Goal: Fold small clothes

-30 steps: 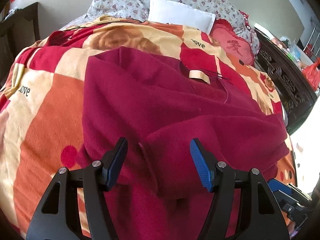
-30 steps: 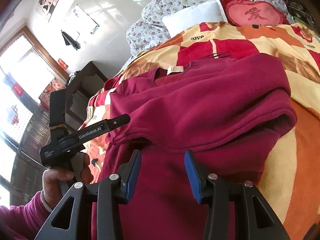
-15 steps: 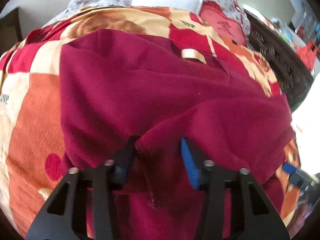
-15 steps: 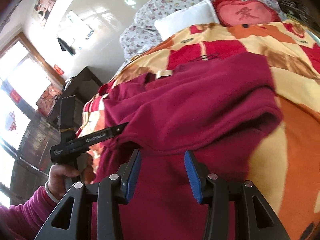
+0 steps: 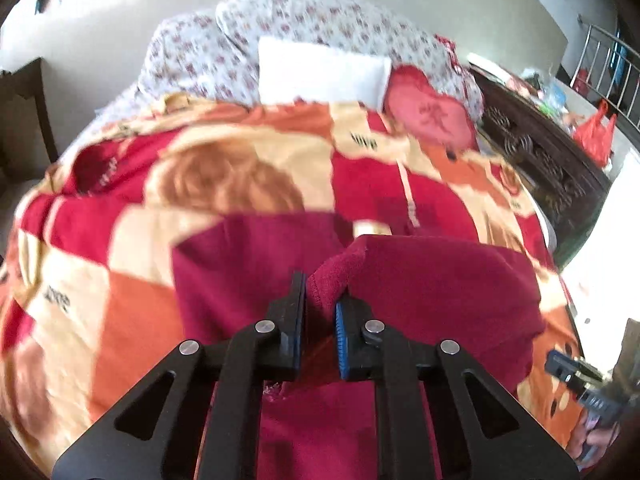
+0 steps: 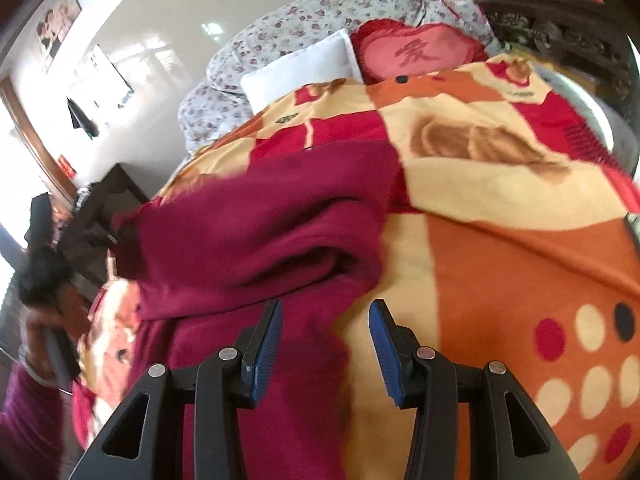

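A dark red fleece garment [image 5: 432,288] lies spread on a red, orange and cream blanket [image 5: 120,280] on a bed. My left gripper [image 5: 320,292] is closing, its pads pinching the garment's sleeve cuff [image 5: 340,264], which stands lifted off the cloth below. In the right wrist view the same garment [image 6: 256,232] lies bunched at the left, with its folded sleeve across it. My right gripper [image 6: 326,308] hovers open over the garment's right edge where it meets the blanket [image 6: 500,260], with nothing gripped. A blurred hand [image 6: 48,280] with the other gripper shows at the far left.
A white pillow [image 5: 320,68], a red heart cushion [image 5: 428,112] and a floral quilt [image 5: 280,20] lie at the head of the bed. Dark carved wooden furniture [image 5: 540,160] runs along the bed's right side. A dark side table [image 6: 100,208] stands on the left.
My left jaws came together on the sleeve cuff and rose with it. The right gripper slid rightward toward the garment's edge, its jaws unchanged.
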